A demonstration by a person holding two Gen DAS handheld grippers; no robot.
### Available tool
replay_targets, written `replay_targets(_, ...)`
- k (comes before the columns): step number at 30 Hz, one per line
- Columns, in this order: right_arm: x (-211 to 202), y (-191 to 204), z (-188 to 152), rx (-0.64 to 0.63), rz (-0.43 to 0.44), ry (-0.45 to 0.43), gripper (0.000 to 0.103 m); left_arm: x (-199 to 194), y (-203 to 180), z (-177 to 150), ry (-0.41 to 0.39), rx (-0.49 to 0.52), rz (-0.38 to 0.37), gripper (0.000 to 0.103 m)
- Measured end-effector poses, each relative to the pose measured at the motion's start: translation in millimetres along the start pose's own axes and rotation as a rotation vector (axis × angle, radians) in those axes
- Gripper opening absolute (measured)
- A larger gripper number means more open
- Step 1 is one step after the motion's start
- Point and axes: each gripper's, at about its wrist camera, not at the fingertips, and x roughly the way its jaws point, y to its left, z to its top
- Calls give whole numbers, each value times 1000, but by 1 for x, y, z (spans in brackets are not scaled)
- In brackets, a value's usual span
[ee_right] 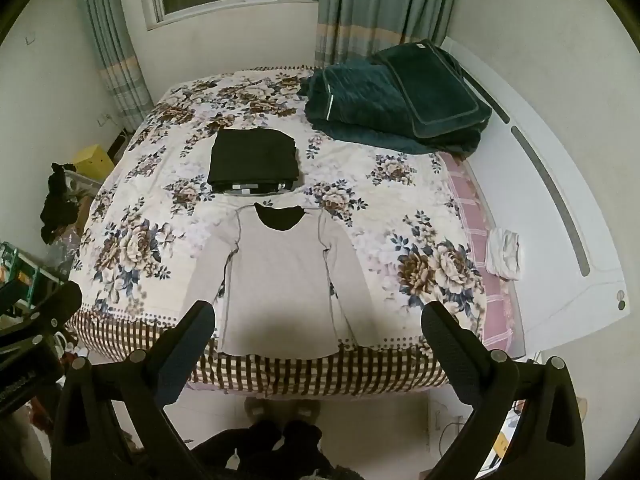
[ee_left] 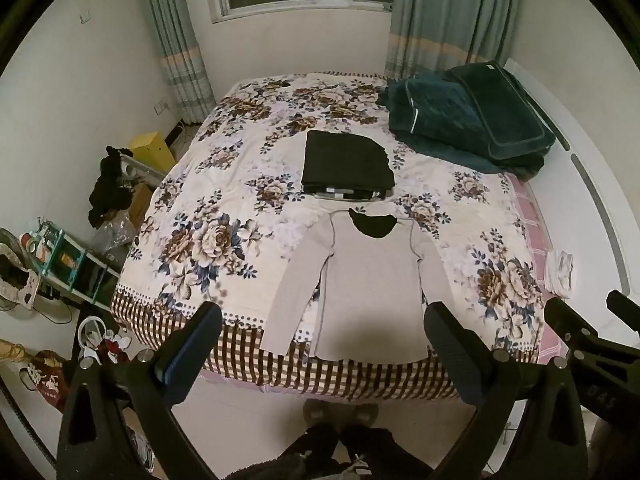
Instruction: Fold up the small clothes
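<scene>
On the bed (ee_left: 240, 128) in front of you: one light grey long-sleeved top (ee_left: 356, 276), laid flat and face up, neck toward the far edge, hem reaching the near edge where the checked border of the floral bedspread (ee_left: 208, 240) hangs over; both sleeves run down beside the body, the dark inner lining showing at the neckline. Just beyond the neck, toward the middle of the bed: a stack of folded dark clothes (ee_left: 346, 164), squared off, apart from the grey top by a narrow strip of bedspread. At the far right corner: a heap of dark teal bedding (ee_left: 468, 120), with a flat teal cushion on top. Along the right edge, on the pink sheet: a small white bundle of cloth (ee_left: 560, 272). Your left gripper (ee_left: 324, 324) hangs above the near edge, jaws spread wide, nothing between them, the grey top's hem showing through the gap. Your right gripper (ee_right: 318, 322) is held likewise above the near edge, jaws spread wide and holding nothing, framing the lower part of the same top (ee_right: 280, 276). Neither gripper touches any cloth. To the left of the bed: a yellow box (ee_left: 154, 150) and cluttered shelving on the floor.
</scene>
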Motion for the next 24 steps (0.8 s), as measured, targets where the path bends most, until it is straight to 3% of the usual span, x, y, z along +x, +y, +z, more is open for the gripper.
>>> replay_targets(24, -12, -6, -2, 0, -6, -11, 103, -12, 5, 1, -11, -4, -11, 103)
